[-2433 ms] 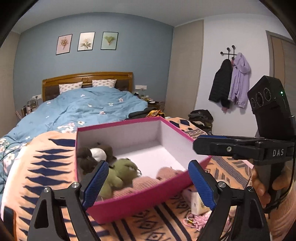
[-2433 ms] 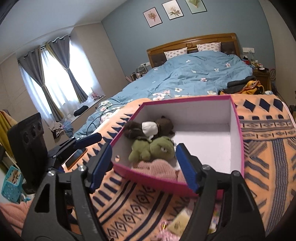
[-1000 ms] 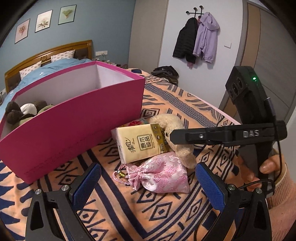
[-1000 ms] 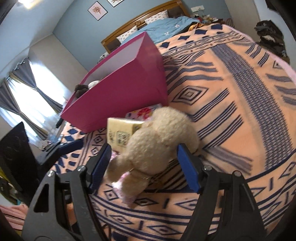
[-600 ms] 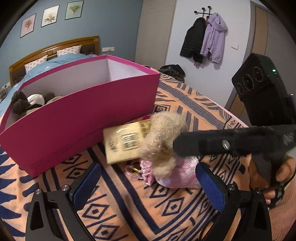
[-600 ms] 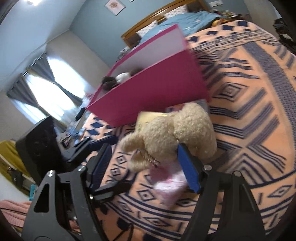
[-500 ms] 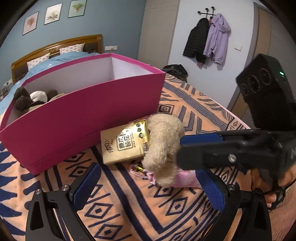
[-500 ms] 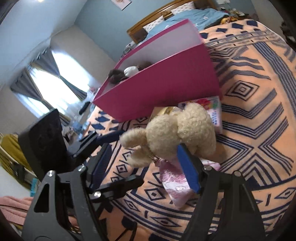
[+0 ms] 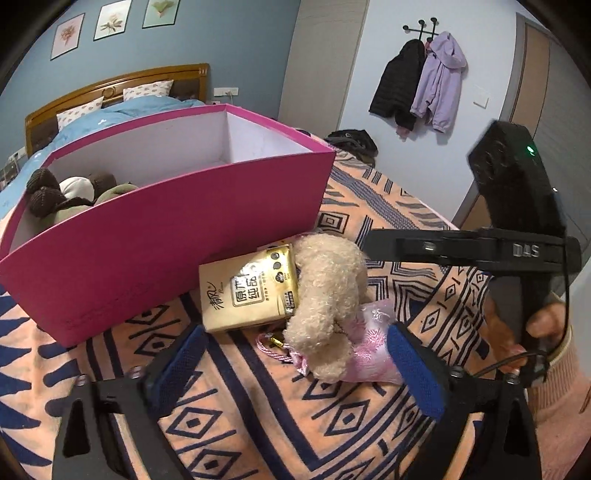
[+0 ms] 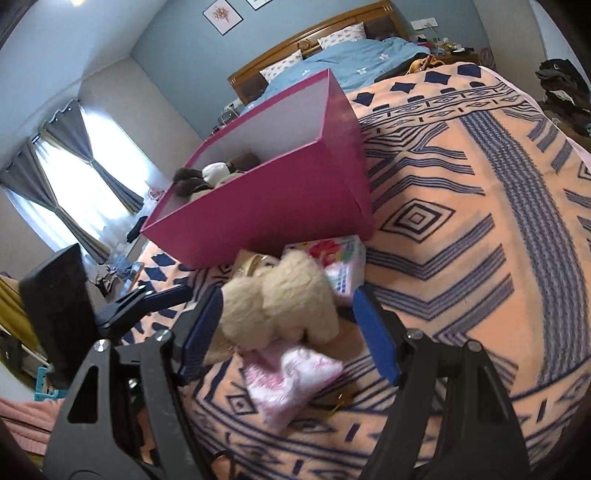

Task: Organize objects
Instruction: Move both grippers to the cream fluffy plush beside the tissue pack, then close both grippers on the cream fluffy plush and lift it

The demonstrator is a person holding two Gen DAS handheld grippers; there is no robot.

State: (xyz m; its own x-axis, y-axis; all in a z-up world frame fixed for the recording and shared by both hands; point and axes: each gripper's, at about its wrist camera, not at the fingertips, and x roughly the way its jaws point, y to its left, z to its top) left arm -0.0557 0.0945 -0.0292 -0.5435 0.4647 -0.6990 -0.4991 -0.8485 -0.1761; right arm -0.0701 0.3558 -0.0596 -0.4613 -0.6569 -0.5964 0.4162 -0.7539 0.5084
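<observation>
The black bar of the right gripper (image 9: 469,249) carried the white letters "DAS". The tan tissue pack (image 9: 247,291) bore Chinese characters I could not read with confidence.

Everything sat on an orange blanket (image 9: 258,413) with navy diamond patterns, in a bedroom with a blue wall, a wooden-headed bed (image 9: 118,92), three framed flower prints (image 9: 110,24) and two coats (image 9: 424,81) on wall hooks. In the right wrist view, grey curtains (image 10: 74,162) flanked a bright window.

The cream plush toy (image 10: 280,302) lay ahead of the right gripper (image 10: 288,332), between its spread blue pads but gripped by neither. It rested across a pink satin pouch (image 9: 373,347) and against the tissue pack, with a floral packet (image 10: 340,266) just beyond. The pink box (image 9: 166,236) stood further ahead, holding brown and green plush toys (image 9: 70,195).

The left gripper (image 9: 299,373) was open, nothing between its pads.

Half a second before, the right gripper had the plush toy pinched and lifted; now its jaws had widened and the toy had dropped onto the pouch.
</observation>
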